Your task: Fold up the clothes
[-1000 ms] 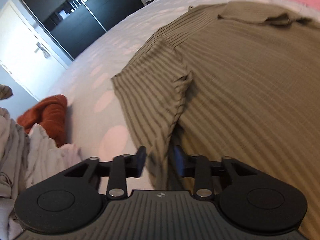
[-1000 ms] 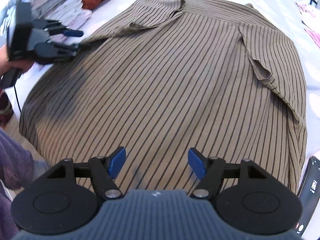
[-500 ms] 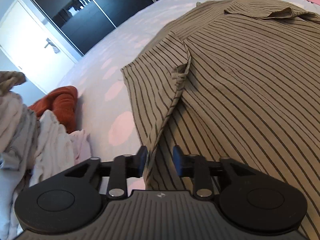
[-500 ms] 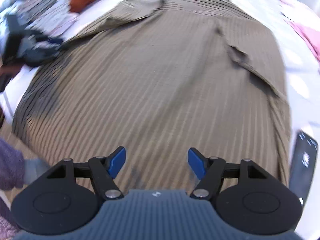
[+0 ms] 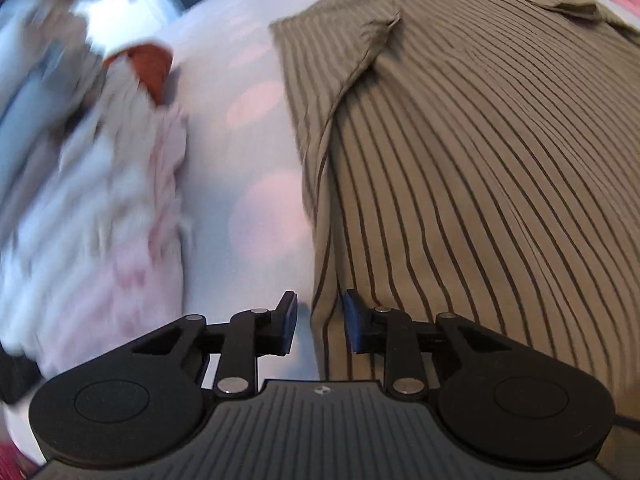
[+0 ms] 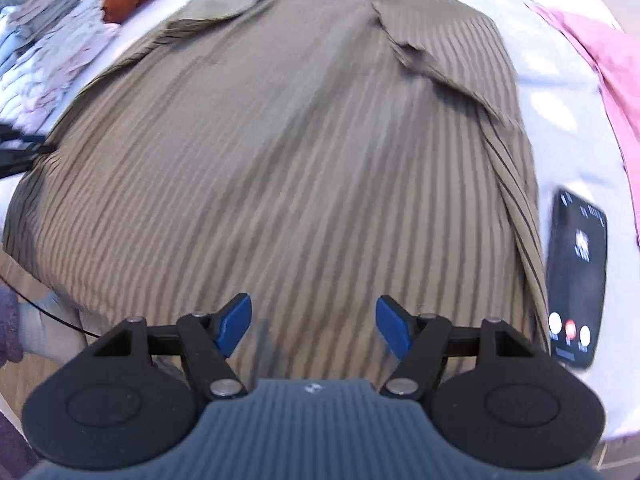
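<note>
Bedroom setting — pale bedspread point(image 5: 256, 184) with faint pink dots, serving as the folding surface.

Left wrist view. Item: striped olive shirt point(image 5: 480, 200), spread flat on the bedspread and filling the right half of the view. Its left sleeve point(image 5: 332, 56) is turned in over the body; the collar end lies at the far top of the picture. The shirt's left side edge runs down the frame and passes between the fingers of the left gripper point(image 5: 318, 326). The jaws have just been closing and stand narrow, with the edge between them, yet a gap shows on either side of the cloth — released, not yet pinching. Left of the shirt, well apart: a blurred heap of pale laundry point(image 5: 100, 200) and a rust-coloured garment point(image 5: 150, 66).

Right wrist view. Same shirt point(image 6: 288, 152), back panel up and smooth, the right sleeve point(image 6: 428, 56) also folded inward. Long axis runs from the near hem, under the gripper, away to the collar at the far top. Right gripper point(image 6: 314, 326) hovers over the hem area with its fingers wide apart and nothing between them. Just beside the shirt's right edge lies a dark phone point(image 6: 578, 276) with a lit screen; a pink cloth point(image 6: 600, 48) lies farther right.

Progress, as judged: sleeves in; side and crosswise folds remain — early stage.
</note>
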`<state>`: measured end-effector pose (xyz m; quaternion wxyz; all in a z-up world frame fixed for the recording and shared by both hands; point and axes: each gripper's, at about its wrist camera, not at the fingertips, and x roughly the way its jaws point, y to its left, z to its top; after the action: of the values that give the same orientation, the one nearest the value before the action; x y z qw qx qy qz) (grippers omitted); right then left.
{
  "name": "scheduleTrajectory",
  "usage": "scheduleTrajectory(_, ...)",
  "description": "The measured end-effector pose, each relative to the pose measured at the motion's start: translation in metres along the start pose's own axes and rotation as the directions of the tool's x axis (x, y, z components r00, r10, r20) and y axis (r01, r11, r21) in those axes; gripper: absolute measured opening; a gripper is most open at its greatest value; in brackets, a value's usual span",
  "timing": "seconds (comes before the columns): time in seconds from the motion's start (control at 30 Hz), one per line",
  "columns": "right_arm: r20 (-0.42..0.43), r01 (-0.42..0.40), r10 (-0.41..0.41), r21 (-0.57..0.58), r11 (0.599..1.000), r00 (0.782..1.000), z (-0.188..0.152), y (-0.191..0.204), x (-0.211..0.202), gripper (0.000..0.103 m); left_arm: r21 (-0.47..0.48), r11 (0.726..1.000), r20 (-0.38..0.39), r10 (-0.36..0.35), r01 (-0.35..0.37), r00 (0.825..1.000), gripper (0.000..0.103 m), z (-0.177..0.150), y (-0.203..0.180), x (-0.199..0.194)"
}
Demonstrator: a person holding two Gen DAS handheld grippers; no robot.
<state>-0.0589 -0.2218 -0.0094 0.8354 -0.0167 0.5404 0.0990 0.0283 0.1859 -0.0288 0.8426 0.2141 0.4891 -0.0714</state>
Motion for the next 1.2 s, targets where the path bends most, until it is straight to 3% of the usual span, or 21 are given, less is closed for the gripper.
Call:
scheduleTrajectory(0.1, 0.004, -0.004, 0.004, 0.046, 0.999, 1.0, -0.001, -0.005, -0.002, 0.072, -0.025, 1.0, -0.031, -0.017, 0.016, 0.999, 0.024, -0.018, 0.0, -0.011)
scheduleTrajectory(0.23, 0.044, -0.036, 0.035, 0.027, 0.999, 0.998, 0.003, 0.006, -0.01, 0.072, -0.09, 0.994, -0.039, -0.06, 0.057, 0.997, 0.024, -0.038, 0.004, -0.024)
scheduleTrajectory(0.53, 0.12, -0.111, 0.125, -0.116, 0.987, 0.985, 0.017, 0.089, -0.017, 0.072, -0.192, 0.977, -0.014, -0.101, 0.096, 0.995, 0.019, -0.076, -0.001, -0.047)
scheduleTrajectory(0.6, 0.109, -0.137, 0.154, -0.147, 0.98, 0.982, 0.015, 0.108, -0.014, 0.072, -0.211, 0.974, -0.025, -0.09, 0.082, 0.996, 0.021, -0.084, -0.004, -0.047)
scheduleTrajectory(0.73, 0.091, -0.179, 0.198, -0.184, 0.967, 0.976, 0.012, 0.143, -0.008, 0.072, -0.251, 0.964, -0.042, -0.1, 0.087, 0.994, 0.041, -0.092, -0.006, -0.047)
scheduleTrajectory(0.9, 0.074, -0.205, 0.225, -0.213, 0.955, 0.971, 0.01, 0.172, -0.003, 0.072, -0.285, 0.952, -0.043, -0.133, 0.115, 0.99, 0.041, -0.097, -0.003, -0.042)
scheduleTrajectory(1.03, 0.061, -0.221, 0.239, -0.218, 0.951, 0.969, 0.011, 0.185, 0.002, 0.072, -0.326, 0.928, -0.007, -0.196, 0.183, 0.981, 0.003, -0.097, 0.007, -0.048)
scheduleTrajectory(1.2, 0.053, -0.283, 0.296, -0.176, 0.943, 0.954, 0.027, 0.206, 0.008, 0.072, -0.3, 0.921, 0.051, -0.245, 0.249, 0.968, 0.0, -0.09, 0.0, -0.074)
